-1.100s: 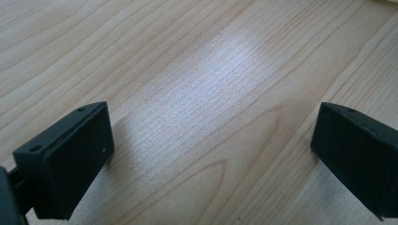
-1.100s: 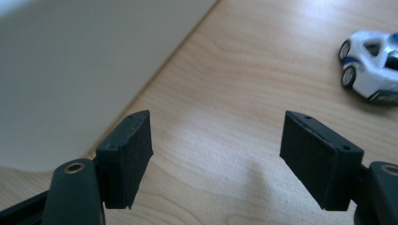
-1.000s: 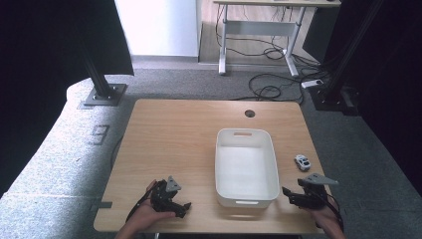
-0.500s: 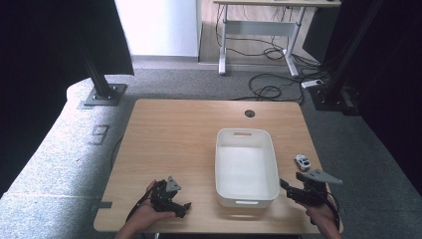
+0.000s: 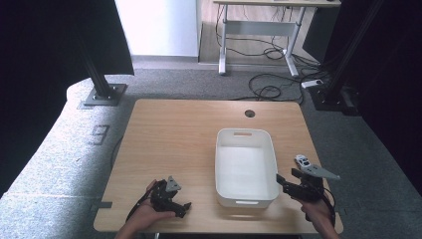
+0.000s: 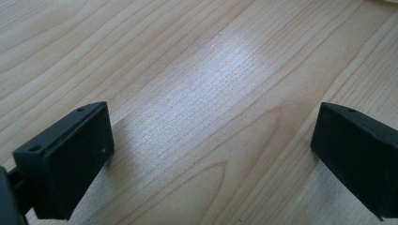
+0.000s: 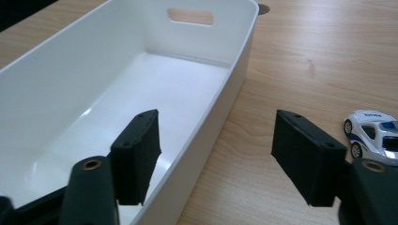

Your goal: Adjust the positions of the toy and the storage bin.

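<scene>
Toy car [image 5: 302, 161], white with blue markings, sits on the wooden table [image 5: 179, 139] near its right edge, just right of the white plastic bin [image 5: 246, 167] and apart from it. Right gripper [image 5: 288, 185] hovers at the near right corner, just short of the car; its jaws have just been closing a little but stand well apart with nothing between them, one above the bin's rim and the other above bare wood. Left gripper [image 5: 181, 205] rests low near the near edge, left of the bin, jaws wide apart over bare wood. Far and left parts of the tabletop lie open; a round cable hole [image 5: 250, 113] sits by the far edge.
</scene>
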`<state>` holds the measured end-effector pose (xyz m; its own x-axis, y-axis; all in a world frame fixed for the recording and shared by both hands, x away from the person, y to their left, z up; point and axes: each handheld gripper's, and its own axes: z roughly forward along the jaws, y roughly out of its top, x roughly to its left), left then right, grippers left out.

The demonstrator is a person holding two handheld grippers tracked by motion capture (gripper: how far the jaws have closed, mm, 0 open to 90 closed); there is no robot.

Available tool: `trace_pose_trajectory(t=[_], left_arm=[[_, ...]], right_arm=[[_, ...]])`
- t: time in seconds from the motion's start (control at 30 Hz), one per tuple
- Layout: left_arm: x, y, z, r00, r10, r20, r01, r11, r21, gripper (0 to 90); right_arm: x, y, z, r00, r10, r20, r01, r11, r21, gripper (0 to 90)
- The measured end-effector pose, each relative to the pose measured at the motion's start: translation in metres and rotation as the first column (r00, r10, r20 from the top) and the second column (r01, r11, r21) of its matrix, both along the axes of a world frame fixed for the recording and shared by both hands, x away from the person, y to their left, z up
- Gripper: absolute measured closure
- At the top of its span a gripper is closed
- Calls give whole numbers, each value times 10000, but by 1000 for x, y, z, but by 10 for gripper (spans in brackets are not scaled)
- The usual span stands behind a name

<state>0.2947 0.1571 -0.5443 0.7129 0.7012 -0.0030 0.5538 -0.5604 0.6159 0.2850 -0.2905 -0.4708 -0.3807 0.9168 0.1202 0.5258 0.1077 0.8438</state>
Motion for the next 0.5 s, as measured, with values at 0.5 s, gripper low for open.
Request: trace_pose_trajectory(t=[0.5], left_arm=[[0, 0, 0, 10000, -8, 0, 8, 10000, 5, 0]], right_arm=[[9, 14, -8, 9979, -173, -630, 156, 9995, -269, 537]])
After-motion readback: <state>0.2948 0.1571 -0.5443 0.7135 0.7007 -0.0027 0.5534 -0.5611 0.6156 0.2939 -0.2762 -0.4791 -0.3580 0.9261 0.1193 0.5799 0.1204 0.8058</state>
